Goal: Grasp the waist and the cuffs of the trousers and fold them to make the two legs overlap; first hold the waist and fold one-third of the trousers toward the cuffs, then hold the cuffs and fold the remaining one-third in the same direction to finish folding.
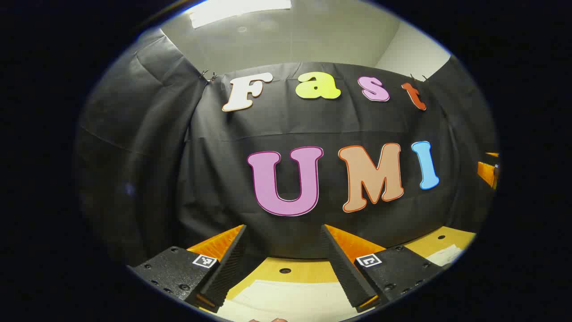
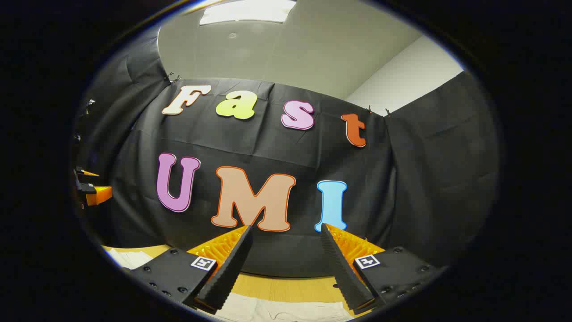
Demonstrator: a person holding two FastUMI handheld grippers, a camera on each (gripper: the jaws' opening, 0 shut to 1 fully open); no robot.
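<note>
Hovering level with nothing between their fingers, both tools stand with their jaws spread wide: the left gripper (image 1: 283,243) frames bare table (image 1: 308,270) and pale cloth at six o'clock, and the right gripper (image 2: 286,246) does the same in its own view. The trousers (image 1: 290,302) lie flat on the table just below and ahead of the left fingers, a light cream sheet whose far edge runs straight across; under the right fingers more of that cloth shows with a seam or waistband line, though I cannot tell for sure which end that is. Off at three o'clock in the left gripper view the other tool peeks in, and at nine o'clock in the right gripper view its partner does likewise, so the two are held well apart. To my eye the first grasp is not yet made. Doing it well calls for tipping both noses down, landing on waist and cuff edges, and pinching every layer before lifting.
</note>
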